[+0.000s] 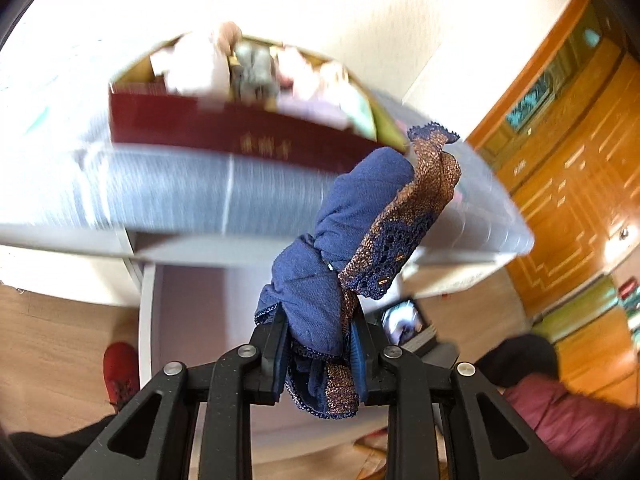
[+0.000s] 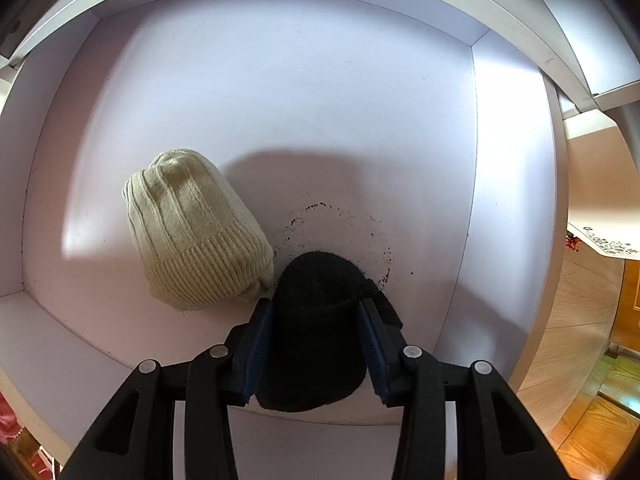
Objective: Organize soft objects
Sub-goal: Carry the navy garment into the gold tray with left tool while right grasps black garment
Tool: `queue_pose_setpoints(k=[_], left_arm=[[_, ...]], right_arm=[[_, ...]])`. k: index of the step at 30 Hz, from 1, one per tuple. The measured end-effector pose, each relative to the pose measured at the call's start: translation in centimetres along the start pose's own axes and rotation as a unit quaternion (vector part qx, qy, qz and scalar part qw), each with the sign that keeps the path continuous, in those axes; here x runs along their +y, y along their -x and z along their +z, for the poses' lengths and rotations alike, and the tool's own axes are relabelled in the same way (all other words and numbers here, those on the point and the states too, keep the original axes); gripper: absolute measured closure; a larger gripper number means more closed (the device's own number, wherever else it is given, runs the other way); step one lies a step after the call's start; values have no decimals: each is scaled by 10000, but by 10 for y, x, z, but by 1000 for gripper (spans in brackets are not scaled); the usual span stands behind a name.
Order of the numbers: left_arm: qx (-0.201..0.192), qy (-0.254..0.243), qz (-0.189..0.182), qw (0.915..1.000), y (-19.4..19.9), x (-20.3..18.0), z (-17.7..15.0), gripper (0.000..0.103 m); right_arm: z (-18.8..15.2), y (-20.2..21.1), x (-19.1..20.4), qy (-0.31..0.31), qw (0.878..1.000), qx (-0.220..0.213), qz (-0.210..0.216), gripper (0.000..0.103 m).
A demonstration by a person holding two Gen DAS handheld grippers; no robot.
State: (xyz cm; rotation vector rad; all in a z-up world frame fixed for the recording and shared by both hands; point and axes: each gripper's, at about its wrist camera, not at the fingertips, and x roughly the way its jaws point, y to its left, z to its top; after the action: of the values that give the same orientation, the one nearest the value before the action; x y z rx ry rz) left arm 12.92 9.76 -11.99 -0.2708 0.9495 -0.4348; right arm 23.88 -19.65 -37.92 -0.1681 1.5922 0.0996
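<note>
**Helper:** Where's everything?

**Me:** My left gripper (image 1: 320, 356) is clamped on the navy lace garment (image 1: 352, 232), mid-frame. My right gripper (image 2: 316, 344) pinches the black hat (image 2: 320, 320), low centre in the drawer (image 2: 280, 100).

**Helper:** Advice?

**Me:** Set it flat beside the cream hat (image 2: 192, 228), then let go.

- White drawer (image 2: 280, 80): a cream knit hat (image 2: 192, 232) lies toward its left side, close to the front edge
- A black knit hat (image 2: 320, 292) rests at the front edge, just beside the cream one
- Bed (image 1: 180, 196): a dark red box (image 1: 224, 132) sits near its edge
</note>
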Motion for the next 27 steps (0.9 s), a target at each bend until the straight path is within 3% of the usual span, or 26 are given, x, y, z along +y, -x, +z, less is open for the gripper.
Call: queue_pose_setpoints(k=[8,12,14,21,27], left_arm=[[-532,809,-413,9944,30,11,87,77],[-708,978,-243,9924,28,18,136,77],[-666,1057,-225,9919,15,24,150,77],[-69,1507,347,9879,-42,57,175,77],[260,1321,778,9878,-72,57,180,75]], right_arm=[[1,-1,4,58,10000,-5,-33,60],[1,-2,6,92,9999,-15,-58,60],[0,-3,8,102,9999,-19,-68,60],[1,-2,7,71,10000,-7,-27,60],[3,-4,5,77,10000,13,-45,60]])
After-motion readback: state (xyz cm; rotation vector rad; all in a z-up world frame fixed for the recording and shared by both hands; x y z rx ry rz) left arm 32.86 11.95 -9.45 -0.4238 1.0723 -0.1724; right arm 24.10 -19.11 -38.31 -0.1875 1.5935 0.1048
